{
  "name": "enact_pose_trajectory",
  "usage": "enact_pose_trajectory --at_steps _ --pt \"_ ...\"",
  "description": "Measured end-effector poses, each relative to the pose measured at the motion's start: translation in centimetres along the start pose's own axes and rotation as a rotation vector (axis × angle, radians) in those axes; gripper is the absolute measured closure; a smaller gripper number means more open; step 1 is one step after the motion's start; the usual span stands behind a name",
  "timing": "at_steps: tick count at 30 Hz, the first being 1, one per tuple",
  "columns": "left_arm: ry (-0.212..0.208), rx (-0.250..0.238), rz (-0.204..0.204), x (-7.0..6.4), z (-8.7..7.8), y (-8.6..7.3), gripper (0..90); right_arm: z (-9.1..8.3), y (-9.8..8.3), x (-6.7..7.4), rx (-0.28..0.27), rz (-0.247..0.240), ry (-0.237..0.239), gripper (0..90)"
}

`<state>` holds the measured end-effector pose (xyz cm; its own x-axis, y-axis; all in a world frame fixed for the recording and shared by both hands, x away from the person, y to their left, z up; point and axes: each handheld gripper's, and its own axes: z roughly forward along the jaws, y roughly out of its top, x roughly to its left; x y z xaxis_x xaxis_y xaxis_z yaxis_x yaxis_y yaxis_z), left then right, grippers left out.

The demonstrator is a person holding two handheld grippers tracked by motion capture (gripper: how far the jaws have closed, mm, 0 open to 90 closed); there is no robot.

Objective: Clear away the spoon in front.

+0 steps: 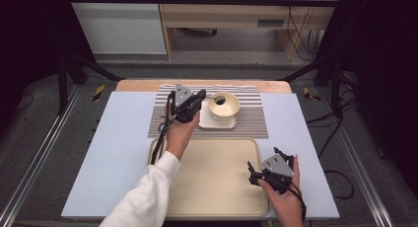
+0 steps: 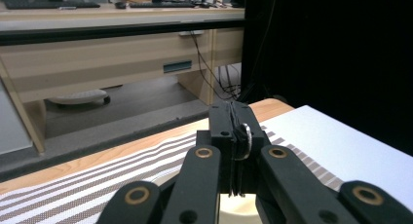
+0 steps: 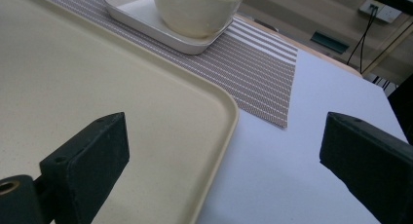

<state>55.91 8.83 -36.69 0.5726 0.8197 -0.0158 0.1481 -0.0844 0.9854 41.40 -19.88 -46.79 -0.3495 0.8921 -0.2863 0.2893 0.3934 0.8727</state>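
The left hand-held gripper [image 2: 236, 136] is clenched on a thin metal utensil [image 2: 245, 142], likely a spoon handle, pinched edge-on between its jaws. It hovers over the striped placemat [image 1: 254, 121], just left of the cream bowl [image 1: 224, 106] on the white plate [image 1: 209, 121]. The right hand-held gripper [image 3: 224, 151] is released, jaws wide apart, over the right edge of the beige tray [image 1: 217, 187] on the desk [image 1: 118, 138].

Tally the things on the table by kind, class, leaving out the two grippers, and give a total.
Trays: 1
Striped mats: 1
Square plates: 1
Bowls: 1
Small metal items held in the left gripper, too hidden to name: 1
Total: 5
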Motion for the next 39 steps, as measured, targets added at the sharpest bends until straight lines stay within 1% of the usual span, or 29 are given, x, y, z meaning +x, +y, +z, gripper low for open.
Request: enact_pose_trajectory --at_steps 3,10,15,17,21,25,28,30,34,37,39 --pt "-0.011 -0.005 0.002 -0.1 -1.5 0.1 88.8 -0.2 0.1 -0.1 -0.013 0.003 -0.012 4.2" --pt "-0.043 0.004 -0.017 0.2 -4.6 0.1 88.8 -0.2 0.1 0.0 -0.022 0.000 -0.021 4.5" --pt "-0.075 0.013 -0.011 0.6 -7.2 0.1 88.8 -0.3 0.2 0.0 -0.042 0.010 -0.039 4.9" --pt "-0.074 0.023 -0.010 0.9 -8.1 -0.1 88.8 -0.4 0.3 0.1 -0.050 0.012 -0.047 5.0" --pt "-0.074 0.041 -0.022 1.5 -9.4 -0.7 88.8 -0.5 0.4 0.1 -0.057 0.011 -0.054 5.0" --pt "-0.082 0.059 -0.033 1.7 -10.6 -1.5 88.8 -0.6 0.3 0.2 -0.055 0.009 -0.060 5.0" --pt "-0.094 0.070 -0.041 1.7 -11.5 -2.0 88.8 -0.8 0.4 0.1 -0.077 0.006 -0.066 5.0" --pt "-0.099 0.081 -0.039 1.8 -12.1 -2.3 88.8 -0.9 0.5 0.1 -0.088 0.005 -0.069 5.0" --pt "-0.100 0.095 -0.042 2.1 -13.3 -2.8 88.8 -0.9 0.6 0.2 -0.102 -0.005 -0.072 5.2" --pt "-0.100 0.099 -0.048 2.5 -14.1 -3.1 88.7 -0.8 0.5 0.3 -0.095 -0.005 -0.070 5.2" --pt "-0.100 0.100 -0.044 2.6 -14.6 -3.4 88.8 -0.8 0.5 0.3 -0.090 0.000 -0.067 5.6"
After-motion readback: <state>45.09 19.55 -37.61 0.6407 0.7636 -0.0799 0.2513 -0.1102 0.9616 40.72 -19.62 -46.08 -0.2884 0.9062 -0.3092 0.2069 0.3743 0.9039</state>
